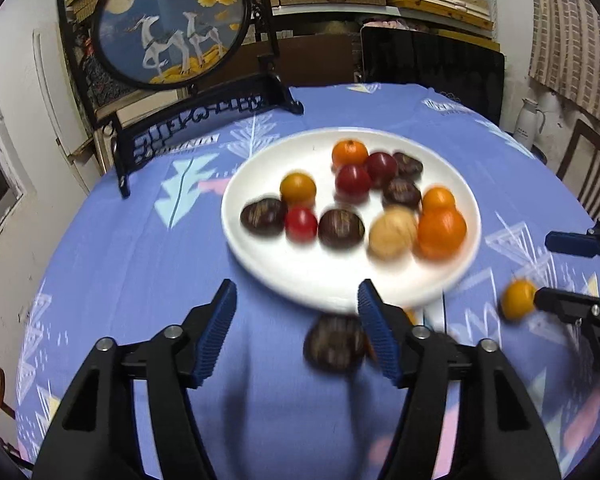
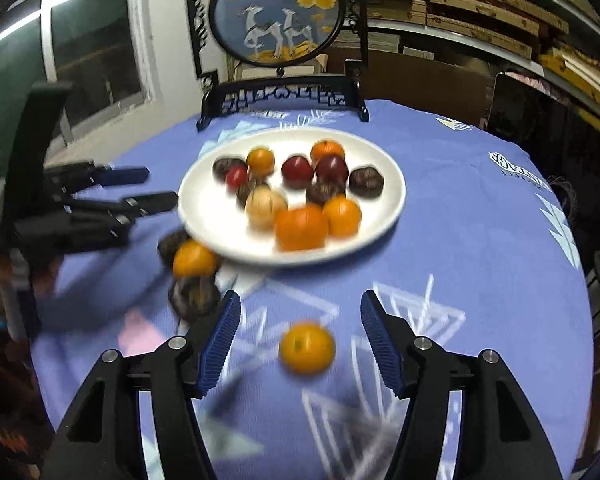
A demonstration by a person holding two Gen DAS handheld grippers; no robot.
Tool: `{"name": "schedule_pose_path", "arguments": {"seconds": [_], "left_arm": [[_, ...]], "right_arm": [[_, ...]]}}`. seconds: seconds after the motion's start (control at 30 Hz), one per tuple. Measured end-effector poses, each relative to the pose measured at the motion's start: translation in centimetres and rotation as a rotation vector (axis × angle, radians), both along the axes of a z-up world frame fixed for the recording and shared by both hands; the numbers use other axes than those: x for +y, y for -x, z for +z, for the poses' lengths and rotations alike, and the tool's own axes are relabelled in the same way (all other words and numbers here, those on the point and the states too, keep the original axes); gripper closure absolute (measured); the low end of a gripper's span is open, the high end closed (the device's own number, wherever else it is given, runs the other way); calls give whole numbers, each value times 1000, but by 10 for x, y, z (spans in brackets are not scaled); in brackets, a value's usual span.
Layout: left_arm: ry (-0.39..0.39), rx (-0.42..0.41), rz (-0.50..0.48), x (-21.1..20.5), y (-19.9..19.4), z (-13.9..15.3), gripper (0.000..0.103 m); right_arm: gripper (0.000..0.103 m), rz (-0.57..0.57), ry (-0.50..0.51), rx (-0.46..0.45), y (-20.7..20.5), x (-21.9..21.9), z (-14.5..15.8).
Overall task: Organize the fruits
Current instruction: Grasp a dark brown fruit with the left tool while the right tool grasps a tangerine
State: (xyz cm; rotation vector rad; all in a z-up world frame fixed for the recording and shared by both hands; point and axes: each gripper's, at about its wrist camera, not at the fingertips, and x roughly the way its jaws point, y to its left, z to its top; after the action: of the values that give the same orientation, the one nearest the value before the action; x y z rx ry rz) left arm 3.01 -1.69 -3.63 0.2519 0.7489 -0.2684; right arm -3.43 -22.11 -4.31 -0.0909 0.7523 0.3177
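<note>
A white plate [image 1: 320, 280] [image 2: 380, 168] on the blue tablecloth holds several oranges, red fruits, dark chestnuts and one pale walnut [image 1: 392, 232] [image 2: 265, 205]. My left gripper [image 1: 298, 320] is open and empty; a dark chestnut [image 1: 334, 342] lies on the cloth just inside its right finger. My right gripper [image 2: 300, 332] is open and empty, with a loose orange [image 2: 307, 347] [image 1: 518, 298] on the cloth between its fingers. Another orange [image 2: 194, 258] and two chestnuts [image 2: 194, 296] lie by the plate's near-left rim.
A round painted screen on a black stand [image 1: 172, 24] [image 2: 278, 12] stands at the table's far edge. A dark chair back [image 1: 432, 64] and shelves are behind. A white jug [image 1: 530, 120] and a wooden chair [image 1: 592, 168] stand to the right.
</note>
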Motion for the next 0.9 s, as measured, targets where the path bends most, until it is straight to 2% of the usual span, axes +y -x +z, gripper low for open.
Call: {"name": "schedule_pose_path", "arguments": {"seconds": [0.13, 0.27, 0.5, 0.7, 0.73, 0.77, 0.8, 0.9], "left_arm": [[-5, 25, 11, 16, 18, -11, 39], [4, 55, 6, 18, 28, -16, 38], [19, 73, -106, -17, 47, -17, 36], [25, 112, -128, -35, 47, -24, 36], [26, 116, -128, -36, 48, -25, 36], [27, 120, -128, -38, 48, -25, 36], [28, 126, -129, -40, 48, -26, 36], [38, 149, -133, -48, 48, -27, 36]], "right_arm": [[40, 4, 48, 21, 18, -1, -16], [40, -16, 50, 44, 18, -6, -26], [40, -33, -8, 83, 4, -10, -31], [40, -23, 25, 129, -17, 4, -38], [46, -20, 28, 139, -20, 6, -40], [59, -14, 34, 147, -22, 8, -41], [65, -19, 51, 150, -24, 10, -42], [67, -25, 60, 138, -21, 10, -41]]}}
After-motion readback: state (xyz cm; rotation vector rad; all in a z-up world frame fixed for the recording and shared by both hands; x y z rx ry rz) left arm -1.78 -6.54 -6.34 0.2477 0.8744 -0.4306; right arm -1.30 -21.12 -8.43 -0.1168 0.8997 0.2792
